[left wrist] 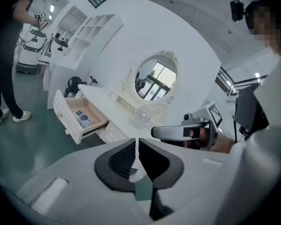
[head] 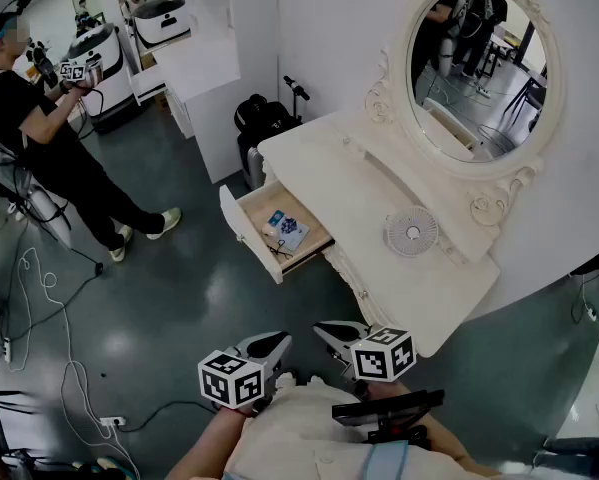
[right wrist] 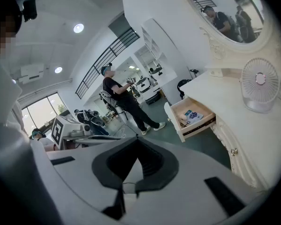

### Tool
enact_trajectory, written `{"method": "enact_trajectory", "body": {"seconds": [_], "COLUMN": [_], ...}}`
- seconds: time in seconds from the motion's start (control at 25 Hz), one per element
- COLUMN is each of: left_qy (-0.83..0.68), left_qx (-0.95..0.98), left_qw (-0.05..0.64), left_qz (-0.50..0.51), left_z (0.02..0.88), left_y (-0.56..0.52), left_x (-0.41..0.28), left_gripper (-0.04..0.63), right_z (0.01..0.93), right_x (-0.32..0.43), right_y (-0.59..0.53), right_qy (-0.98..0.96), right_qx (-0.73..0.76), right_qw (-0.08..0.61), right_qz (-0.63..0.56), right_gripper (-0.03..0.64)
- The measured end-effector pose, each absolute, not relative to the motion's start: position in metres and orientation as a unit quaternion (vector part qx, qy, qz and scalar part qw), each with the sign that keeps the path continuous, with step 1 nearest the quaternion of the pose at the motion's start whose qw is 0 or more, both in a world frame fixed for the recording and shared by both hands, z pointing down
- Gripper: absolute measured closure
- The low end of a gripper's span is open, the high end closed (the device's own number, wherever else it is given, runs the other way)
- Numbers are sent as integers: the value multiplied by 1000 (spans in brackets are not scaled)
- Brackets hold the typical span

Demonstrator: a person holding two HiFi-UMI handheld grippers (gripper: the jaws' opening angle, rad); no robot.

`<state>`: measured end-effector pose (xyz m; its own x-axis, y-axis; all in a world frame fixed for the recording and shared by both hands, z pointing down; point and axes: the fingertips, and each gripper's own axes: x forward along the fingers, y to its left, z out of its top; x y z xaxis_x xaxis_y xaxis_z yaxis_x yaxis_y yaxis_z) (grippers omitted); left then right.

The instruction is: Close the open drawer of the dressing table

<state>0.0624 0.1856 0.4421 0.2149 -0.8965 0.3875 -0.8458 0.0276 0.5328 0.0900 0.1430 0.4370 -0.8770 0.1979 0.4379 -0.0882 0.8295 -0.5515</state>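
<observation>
Sticking out of the dressing table (head: 374,193), the drawer (head: 297,236) is hanging well open toward the green floor (head: 179,298), at the table's left end as you are looking down on it. A blue printed packet (head: 286,226) and a small dark item are lying inside. Nothing is poking over the rim, so nothing looks likely to jam it. A small fan (head: 412,233) is standing on the tabletop to the drawer's right, and the oval mirror (head: 476,73) is rising behind it.

You are holding both tools low by your body, well apart from the drawer. The left gripper (head: 277,341) is clenched, pads meeting, nothing between them. The right gripper (head: 326,330) is clenched and empty too.

Judging the step: you are approaching, no contact yet. Keeping the jaws clenched is helping you, since a closed tip makes a solid pusher. You are wanting to land it on the middle of the drawer front (head: 247,236), not a corner, or the drawer is probably going to rack in its runners. You should be pushing straight along the slide, steadily, until the front is sitting flush. Either tool is looking about equally placed for it.

Another person (head: 49,138) is standing well off to the left, and cables (head: 64,368) are trailing on the floor; neither is lying in your path.
</observation>
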Motion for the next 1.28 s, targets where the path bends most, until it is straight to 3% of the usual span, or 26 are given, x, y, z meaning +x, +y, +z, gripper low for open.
{"method": "enact_trajectory", "body": {"seconds": [0.72, 1.28], "left_qy": [-615, -625], "left_qx": [702, 698], "left_qw": [357, 349], "left_qz": [-30, -27], "left_z": [448, 446], "left_y": [172, 163], "left_x": [69, 59], "left_gripper": [578, 578], "right_z": [443, 431], "right_x": [95, 85], "right_y": [133, 116], "right_qy": [-920, -926], "right_qx": [-26, -35], "right_qw": [252, 215], "right_qz": [298, 310], "right_gripper": [602, 599]}}
